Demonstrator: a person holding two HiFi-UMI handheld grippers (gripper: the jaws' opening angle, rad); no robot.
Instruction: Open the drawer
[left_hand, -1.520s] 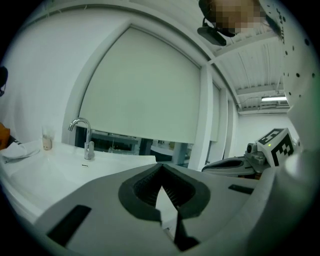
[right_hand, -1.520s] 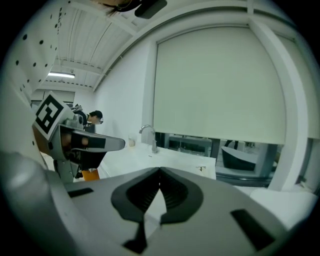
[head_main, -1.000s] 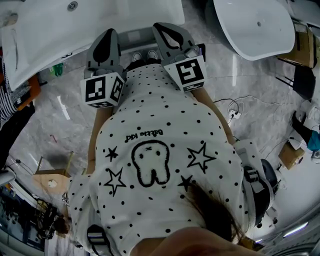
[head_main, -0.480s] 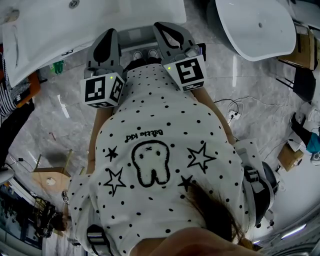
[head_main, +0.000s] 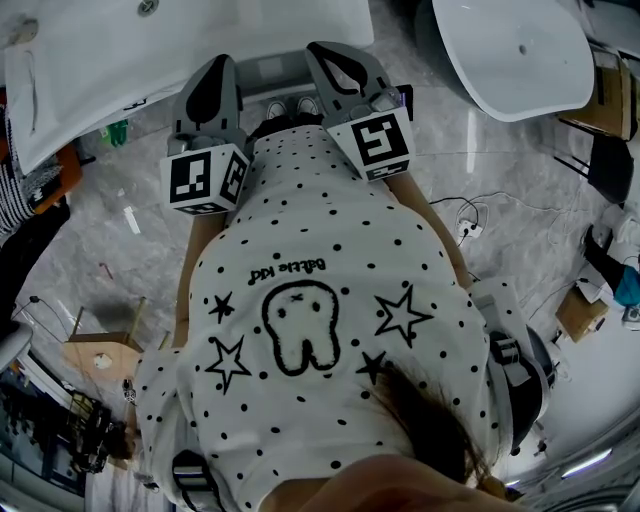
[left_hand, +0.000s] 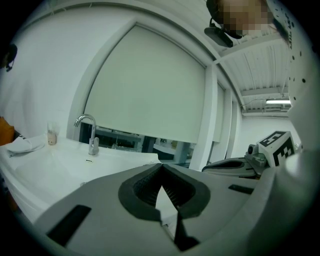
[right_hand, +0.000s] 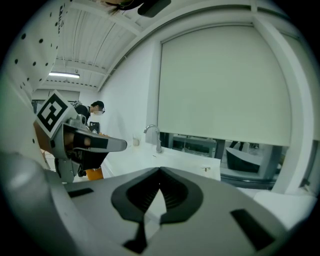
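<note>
Grippers number two, one in each of the person's hands. The left gripper and the right gripper point away from the person's spotty shirt, side by side and a little apart. Each carries one cube with black and white squares: the left cube and the right cube. In each gripper's own view its two fingers are pressed together at the tips, with nothing between them. Two big white things show from above: a sink top at the upper left and a round tub at the upper right. One tap stands on the sink. Two shoes peek out between the grippers. One grey panel sits under the sink top's edge, between the two grippers' fingertips. Whether it is the drawer cannot be told, and the fingers hold no part of it
</note>
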